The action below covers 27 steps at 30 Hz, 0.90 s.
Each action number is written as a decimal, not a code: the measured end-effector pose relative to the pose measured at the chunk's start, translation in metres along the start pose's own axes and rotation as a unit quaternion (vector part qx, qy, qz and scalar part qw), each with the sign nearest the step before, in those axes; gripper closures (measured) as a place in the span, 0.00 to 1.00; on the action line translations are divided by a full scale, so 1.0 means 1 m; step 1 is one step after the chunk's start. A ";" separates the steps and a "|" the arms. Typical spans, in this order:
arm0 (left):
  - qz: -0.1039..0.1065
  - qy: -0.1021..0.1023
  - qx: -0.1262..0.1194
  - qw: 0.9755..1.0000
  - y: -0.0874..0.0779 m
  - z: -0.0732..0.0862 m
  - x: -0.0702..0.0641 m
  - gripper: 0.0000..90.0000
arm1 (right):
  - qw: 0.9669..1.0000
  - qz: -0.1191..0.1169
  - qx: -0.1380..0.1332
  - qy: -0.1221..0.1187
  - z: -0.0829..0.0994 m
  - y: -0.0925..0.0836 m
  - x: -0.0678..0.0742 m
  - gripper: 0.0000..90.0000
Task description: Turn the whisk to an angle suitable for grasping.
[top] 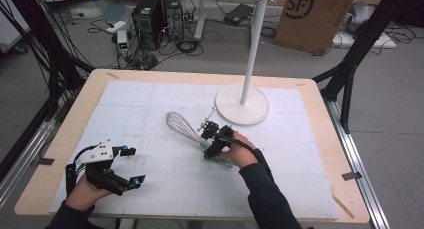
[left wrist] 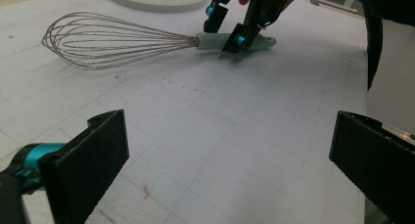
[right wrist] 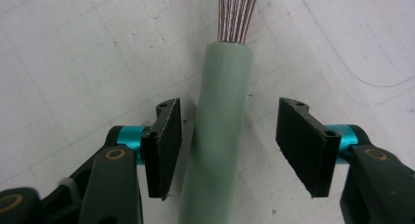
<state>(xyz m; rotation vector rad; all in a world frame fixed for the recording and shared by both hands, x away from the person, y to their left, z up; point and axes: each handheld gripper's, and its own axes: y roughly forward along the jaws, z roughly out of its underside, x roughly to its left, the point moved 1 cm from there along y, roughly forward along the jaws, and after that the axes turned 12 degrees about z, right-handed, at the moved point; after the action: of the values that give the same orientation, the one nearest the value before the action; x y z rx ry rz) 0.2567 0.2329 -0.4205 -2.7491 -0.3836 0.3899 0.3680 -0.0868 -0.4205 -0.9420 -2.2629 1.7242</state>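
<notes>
Right gripper (right wrist: 227, 150) over the whisk's pale green handle (right wrist: 218, 136), jaws apart on either side of it, a gap visible between each pad and the handle, so no clamp. Handle between the jaws, running up to the wire bundle at the top of the right gripper view. Whisk (top: 186, 130) flat on the white gridded mat (top: 150, 189), near the middle of the table (top: 60, 139), wire loops toward the far left, handle toward the right hand (top: 243, 151). Round white base of a stand (top: 242, 105) just beyond the whisk, its pole upright. Left gripper (top: 131, 165) near the mat's front left corner, well apart from the whisk, jaws spread wide and holding nothing, pointed across the mat toward the whisk.
</notes>
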 end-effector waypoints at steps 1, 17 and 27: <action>0.001 0.000 0.000 1.000 0.000 0.000 0.000 0.02 | 1.000 -0.001 0.002 0.002 0.000 0.000 0.000 0.48; -0.001 -0.001 0.001 1.000 0.000 0.000 0.000 0.02 | 1.000 -0.009 0.008 0.004 -0.007 0.008 0.001 0.62; 0.000 -0.001 0.002 1.000 0.000 0.000 0.000 0.02 | 0.999 -0.030 0.010 0.005 -0.007 0.009 -0.001 0.71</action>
<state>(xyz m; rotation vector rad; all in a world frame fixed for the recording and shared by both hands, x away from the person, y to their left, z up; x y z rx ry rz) 0.2562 0.2324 -0.4207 -2.7456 -0.3821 0.3936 0.3758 -0.0807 -0.4260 -0.8674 -2.2401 1.7084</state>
